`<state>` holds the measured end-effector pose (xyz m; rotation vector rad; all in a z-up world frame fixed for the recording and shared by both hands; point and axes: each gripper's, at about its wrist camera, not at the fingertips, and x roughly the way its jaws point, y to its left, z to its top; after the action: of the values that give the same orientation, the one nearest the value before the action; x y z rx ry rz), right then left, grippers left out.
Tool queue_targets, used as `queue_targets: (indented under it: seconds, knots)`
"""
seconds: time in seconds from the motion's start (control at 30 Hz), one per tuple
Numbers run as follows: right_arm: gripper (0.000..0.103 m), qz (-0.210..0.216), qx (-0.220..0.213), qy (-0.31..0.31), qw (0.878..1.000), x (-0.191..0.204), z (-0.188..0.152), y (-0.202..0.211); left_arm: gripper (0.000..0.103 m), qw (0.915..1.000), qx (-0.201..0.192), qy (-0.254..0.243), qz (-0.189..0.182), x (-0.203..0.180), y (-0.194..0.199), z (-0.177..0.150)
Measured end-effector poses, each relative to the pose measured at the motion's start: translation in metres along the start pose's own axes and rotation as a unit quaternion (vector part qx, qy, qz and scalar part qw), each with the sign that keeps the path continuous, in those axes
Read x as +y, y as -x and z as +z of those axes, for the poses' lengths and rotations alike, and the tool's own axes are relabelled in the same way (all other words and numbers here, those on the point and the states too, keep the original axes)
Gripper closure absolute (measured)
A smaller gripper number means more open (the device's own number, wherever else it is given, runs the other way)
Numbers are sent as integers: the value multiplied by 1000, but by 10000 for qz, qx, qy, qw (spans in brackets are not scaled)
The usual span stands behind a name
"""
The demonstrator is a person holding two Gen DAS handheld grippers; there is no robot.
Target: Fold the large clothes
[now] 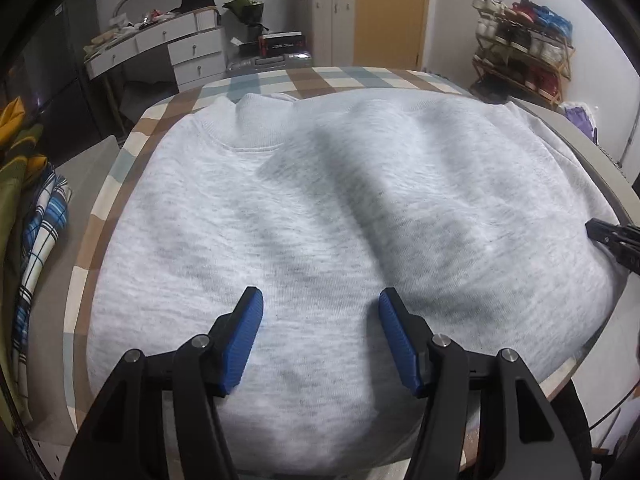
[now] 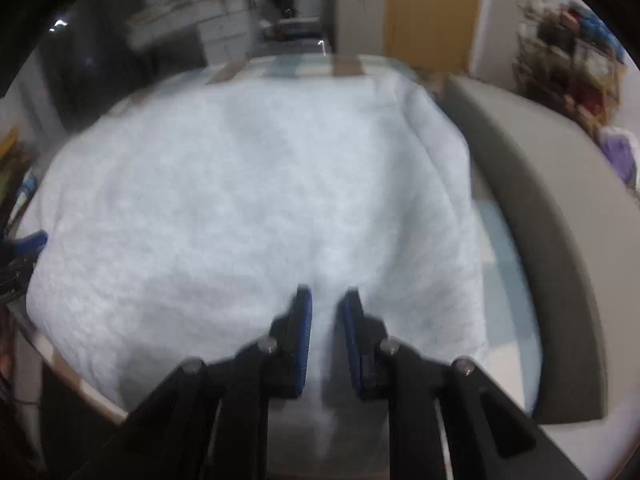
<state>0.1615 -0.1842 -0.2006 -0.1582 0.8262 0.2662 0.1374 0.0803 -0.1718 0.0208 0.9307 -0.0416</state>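
From the left wrist, a light grey sweatshirt [image 1: 320, 208] lies spread over a checked cloth [image 1: 312, 76] on the table, its ribbed collar at the far left. The left gripper [image 1: 320, 300] hovers above the near part of it, blue pads wide apart and holding nothing. The right gripper [image 1: 612, 240] shows at the right edge. From the blurred right wrist, the right gripper [image 2: 327, 300] hangs over the sweatshirt [image 2: 240, 200], its jaws narrow with a slim gap, nothing visibly pinched.

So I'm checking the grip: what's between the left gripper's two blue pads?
Only the grey sweatshirt shows in the gap of the left gripper, open, pinching nothing, in the left wrist view.
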Motion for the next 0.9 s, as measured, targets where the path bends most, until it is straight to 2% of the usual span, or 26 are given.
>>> queue_targets:
  seconds: [0.03,0.1,0.17,0.2,0.23,0.3,0.33,0.37,0.4,0.47,0.53,0.57,0.6,0.77,0.87,0.9]
  knots:
    - [89,-21,57,73,10000,2,1,-3,48,10000,-20,-7,12,-1,-1,0]
    - [88,-97,361,-200,9991,1,11,-3,48,10000,-36,-10,-1,0,0,-4]
    - [88,75,114,-251,9996,11,22,9,48,10000,-46,18,-12,0,0,-4]
    - [89,207,-219,-92,9995,22,24,20,48,10000,-46,22,4,0,0,-4]
    - [87,163,-361,46,9992,27,24,25,48,10000,-48,20,21,-2,1,-5]
    - [84,188,-202,210,9994,30,15,17,48,9999,-80,16,71,-2,1,-7]
    - [83,263,149,191,9994,32,8,-5,48,9999,-90,33,64,-2,2,-7]
    - [84,258,37,106,9996,30,2,-15,48,9999,-120,31,86,-1,5,-8]
    - [84,262,-189,62,9995,29,-2,-14,48,9997,-152,171,38,2,13,-8]
    - [84,317,-135,-5,9994,27,-1,-14,48,9982,-285,533,17,11,35,-13]
    - [82,584,-85,-414,9974,15,0,-16,45,9938,-493,995,-55,26,64,-24]
    - [82,678,-104,-554,9961,10,1,-17,33,9904,-518,1277,-85,37,77,-34]
    - [81,715,-150,-601,9955,4,-1,-16,26,9867,-514,1538,-86,47,86,-43]
    - [80,482,-451,-402,9970,18,-4,-15,26,9600,-307,2732,-527,94,90,-83]
    - [76,596,-427,-616,9954,12,1,-9,26,9449,-372,3097,-990,105,80,-87]
    - [71,677,-395,-696,9945,11,1,-6,26,9387,-400,3234,-1127,105,76,-84]
